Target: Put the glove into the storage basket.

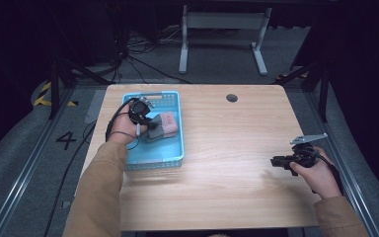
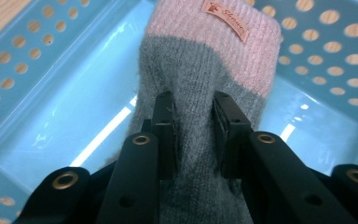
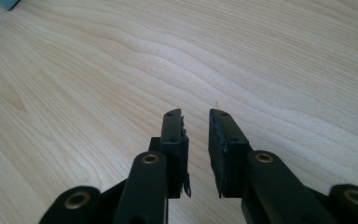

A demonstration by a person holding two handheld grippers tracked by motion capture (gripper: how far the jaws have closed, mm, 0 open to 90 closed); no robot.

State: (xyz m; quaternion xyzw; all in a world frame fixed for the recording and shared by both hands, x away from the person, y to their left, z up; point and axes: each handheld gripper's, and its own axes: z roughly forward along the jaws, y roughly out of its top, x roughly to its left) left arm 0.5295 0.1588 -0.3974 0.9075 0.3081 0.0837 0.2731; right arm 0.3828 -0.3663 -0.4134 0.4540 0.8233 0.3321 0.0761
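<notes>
Between the left tongs (image 2: 193, 135), clenched on its grey middle, the sock (image 2: 205, 84) hangs low inside the blue basket (image 1: 170, 159), seemingly for setting down. Far right, the right tongs (image 3: 196, 154) hover slightly parted over bare bench (image 3: 98, 84), grasping nothing, apparently waiting clear.

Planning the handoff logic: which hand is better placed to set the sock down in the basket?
Left. The left gripper has its jaws clamped on the grey and pink sock over the blue basket. The right gripper hovers over bare table far to the side, its jaws holding nothing.
</notes>
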